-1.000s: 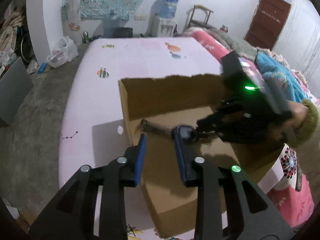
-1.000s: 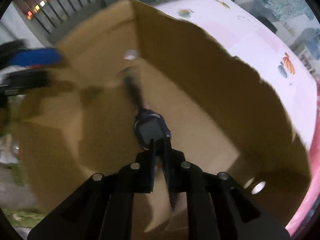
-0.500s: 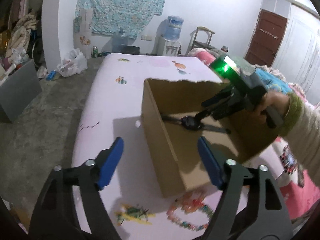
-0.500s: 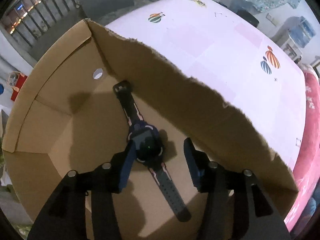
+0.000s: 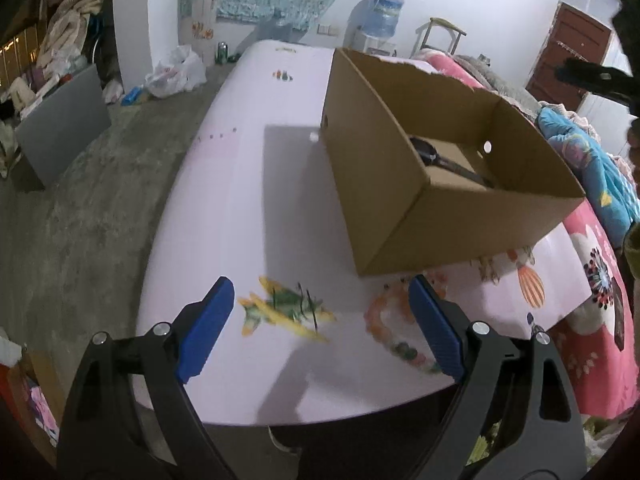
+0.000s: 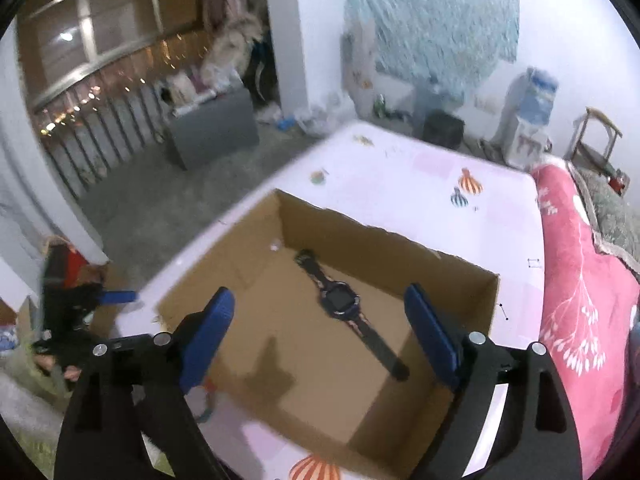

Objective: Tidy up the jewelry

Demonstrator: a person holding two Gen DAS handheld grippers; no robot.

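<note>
One open cardboard box is seen on the pale pink table, its top edge torn along the far wall. Small round holes are noted in its side walls. Inside, a single dark wristwatch is laid flat on the box floor, strap stretched out straight, face up, touching neither gripper. Nothing else can be made out in the box.

The right gripper is held above the box, jaws spread wide with nothing between the pads; they have just been opening, and the watch is seen well below them. In the left wrist view only part of the watch is visible over the box rim.

The left gripper is held over the near end of the table, outside the box, jaws likewise wide and empty, having just been opening. Beneath it, on the tabletop, a beaded bracelet in pink, orange and green is noted near the box's front corner, partly hidden by the right-hand pad. Beside it a yellow-green piece with dark thin lines across it is blurred; whether it is an object or a print on the cloth cannot be told.
</note>
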